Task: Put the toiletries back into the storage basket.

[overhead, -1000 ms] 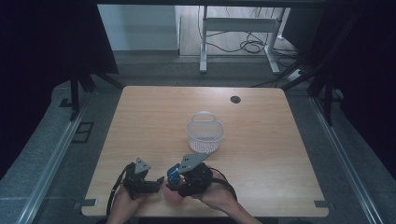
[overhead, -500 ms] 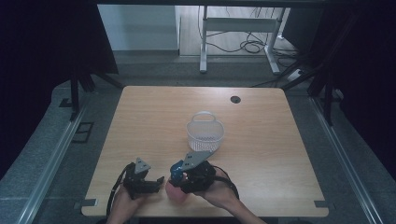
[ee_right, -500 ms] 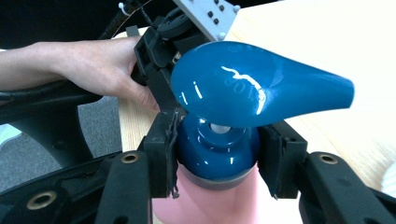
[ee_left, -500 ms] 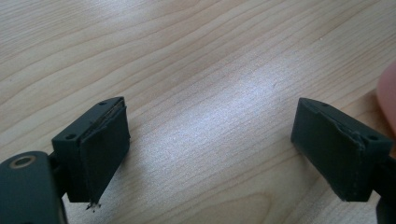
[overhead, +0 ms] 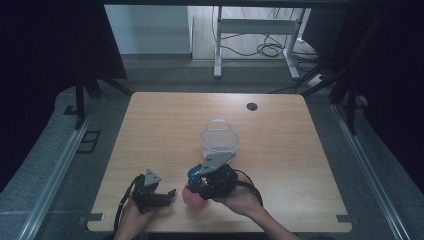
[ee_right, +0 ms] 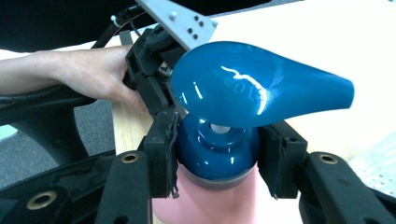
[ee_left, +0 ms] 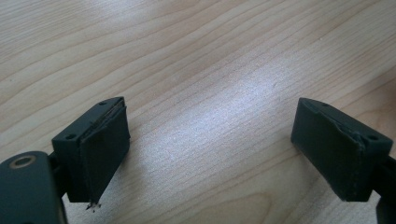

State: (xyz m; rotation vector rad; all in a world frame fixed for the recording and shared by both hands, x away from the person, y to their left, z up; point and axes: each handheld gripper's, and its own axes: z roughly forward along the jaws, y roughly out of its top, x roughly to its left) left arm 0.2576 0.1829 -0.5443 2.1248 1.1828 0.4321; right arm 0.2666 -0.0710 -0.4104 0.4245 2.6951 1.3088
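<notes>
Your surface [overhead: 280,150] carries a white basket [overhead: 219,140] just beyond your right gripper [ee_right: 217,154]. That gripper is clamped on the blue collar of a pink pump bottle [overhead: 194,198], which stands upright at the near edge, spout pointing across. Your left gripper [ee_left: 210,149] rests just left of the bottle, jaws wide apart and empty, so the right hand is nearer. The bottle's base is hidden.

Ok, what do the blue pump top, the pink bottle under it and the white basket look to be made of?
Pump top: glossy hard plastic, judging by sharp highlights. Pink bottle: matte, probably plastic. White basket: likely moulded plastic, with a perforated lattice wall.
</notes>
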